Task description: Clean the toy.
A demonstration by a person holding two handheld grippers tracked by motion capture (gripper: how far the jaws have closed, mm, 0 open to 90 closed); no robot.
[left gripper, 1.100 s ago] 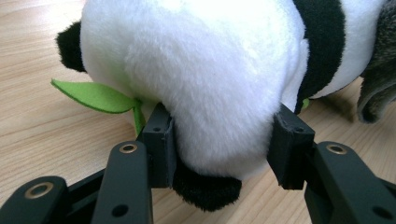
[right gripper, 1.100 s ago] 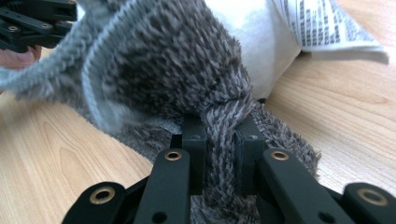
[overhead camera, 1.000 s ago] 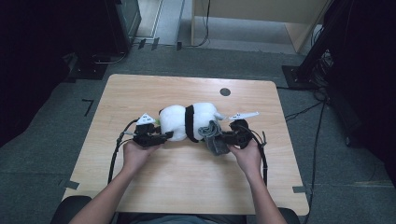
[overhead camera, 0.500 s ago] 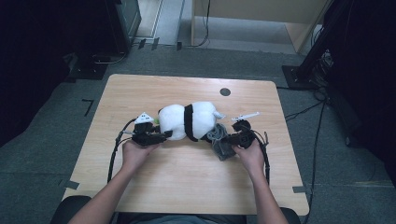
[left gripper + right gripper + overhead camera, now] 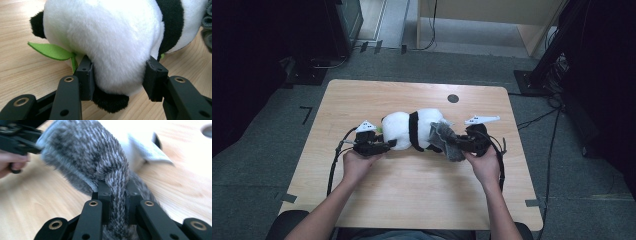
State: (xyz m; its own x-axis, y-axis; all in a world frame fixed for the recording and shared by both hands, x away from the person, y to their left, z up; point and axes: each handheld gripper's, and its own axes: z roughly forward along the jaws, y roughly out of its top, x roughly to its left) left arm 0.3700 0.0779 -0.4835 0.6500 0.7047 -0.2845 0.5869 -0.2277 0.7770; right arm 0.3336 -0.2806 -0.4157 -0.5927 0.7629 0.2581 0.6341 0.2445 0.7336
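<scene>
You hold the panda and its grey cloth mid-table.
Your left gripper [image 5: 117, 77] clamps the plush panda [image 5: 110, 35]; your right gripper [image 5: 117, 195] pinches the grey knit cloth [image 5: 90, 152]. The white tag [image 5: 150, 147] is too blurred to read.

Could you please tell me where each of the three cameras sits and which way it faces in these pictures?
High view: above the person's side of the table, looking forward and down; both forearms, left gripper and right gripper show.
Left gripper view: rides on the left gripper, looking along its jaws, which clamp the plush panda.
Right gripper view: rides on the right gripper, looking along its jaws, which pinch the grey knitted cloth; the person's other hand shows at left.
Shared: all three views show the panda, cloth and wooden tabletop.
</scene>
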